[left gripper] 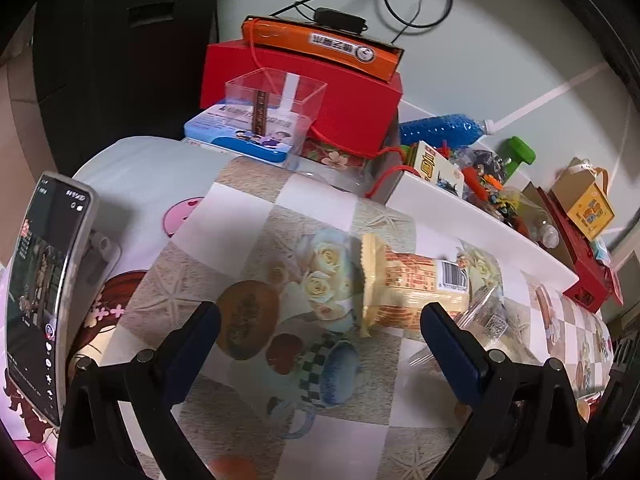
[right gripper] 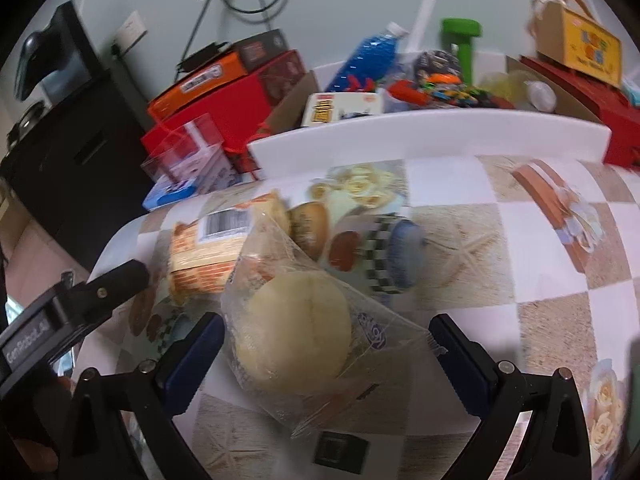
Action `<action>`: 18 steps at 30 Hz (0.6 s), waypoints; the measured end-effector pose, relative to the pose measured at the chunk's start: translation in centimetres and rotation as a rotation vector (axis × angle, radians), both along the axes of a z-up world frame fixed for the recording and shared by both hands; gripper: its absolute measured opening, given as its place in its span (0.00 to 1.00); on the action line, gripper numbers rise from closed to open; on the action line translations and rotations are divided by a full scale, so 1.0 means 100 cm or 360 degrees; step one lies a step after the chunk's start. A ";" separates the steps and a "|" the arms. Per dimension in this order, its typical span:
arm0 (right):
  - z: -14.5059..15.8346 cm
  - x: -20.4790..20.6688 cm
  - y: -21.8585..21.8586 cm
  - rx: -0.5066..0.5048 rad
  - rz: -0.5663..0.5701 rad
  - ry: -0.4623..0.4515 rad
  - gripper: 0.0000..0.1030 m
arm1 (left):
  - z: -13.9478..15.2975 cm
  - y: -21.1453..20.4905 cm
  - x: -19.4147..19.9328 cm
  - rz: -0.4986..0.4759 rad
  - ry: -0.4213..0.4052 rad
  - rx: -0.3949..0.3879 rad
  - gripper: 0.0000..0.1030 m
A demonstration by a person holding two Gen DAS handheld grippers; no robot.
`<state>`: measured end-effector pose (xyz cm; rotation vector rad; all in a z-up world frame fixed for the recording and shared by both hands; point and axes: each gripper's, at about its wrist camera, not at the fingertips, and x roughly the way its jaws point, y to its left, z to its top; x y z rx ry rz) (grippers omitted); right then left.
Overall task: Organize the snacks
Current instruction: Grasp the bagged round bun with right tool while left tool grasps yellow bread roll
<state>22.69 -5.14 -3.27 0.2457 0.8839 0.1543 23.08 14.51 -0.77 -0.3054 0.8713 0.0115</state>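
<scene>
A yellow and orange snack packet (left gripper: 416, 288) with a barcode lies on the patterned tablecloth (left gripper: 280, 216). It also shows in the right wrist view (right gripper: 208, 244). A round pale bun in a clear bag (right gripper: 296, 332) lies next to it, partly over its end. My left gripper (left gripper: 320, 328) is open and empty, its right finger close to the packet. My right gripper (right gripper: 326, 340) is open, its fingers on either side of the bun bag. The left gripper's finger shows at the left of the right wrist view (right gripper: 116, 280).
A white tray (left gripper: 472, 216) of mixed snacks and a blue bottle (left gripper: 440, 128) stands at the table's back. Red boxes (left gripper: 344, 104), a clear box (left gripper: 276, 96) and a blue tin (left gripper: 244, 132) are stacked at the back left. A phone (left gripper: 44, 288) stands at the left.
</scene>
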 end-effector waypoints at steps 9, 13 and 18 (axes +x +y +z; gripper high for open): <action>0.001 -0.001 -0.008 0.0032 -0.0025 0.0009 0.89 | 0.001 -0.024 0.006 -0.0084 -0.0002 -0.0003 0.97; 0.001 -0.002 -0.012 0.0056 -0.0020 0.0010 0.82 | -0.001 -0.035 0.011 -0.0113 0.0017 0.0016 0.97; 0.002 -0.002 -0.023 0.0085 -0.0065 0.0016 0.73 | 0.000 -0.048 0.018 -0.0160 0.0017 -0.0001 0.97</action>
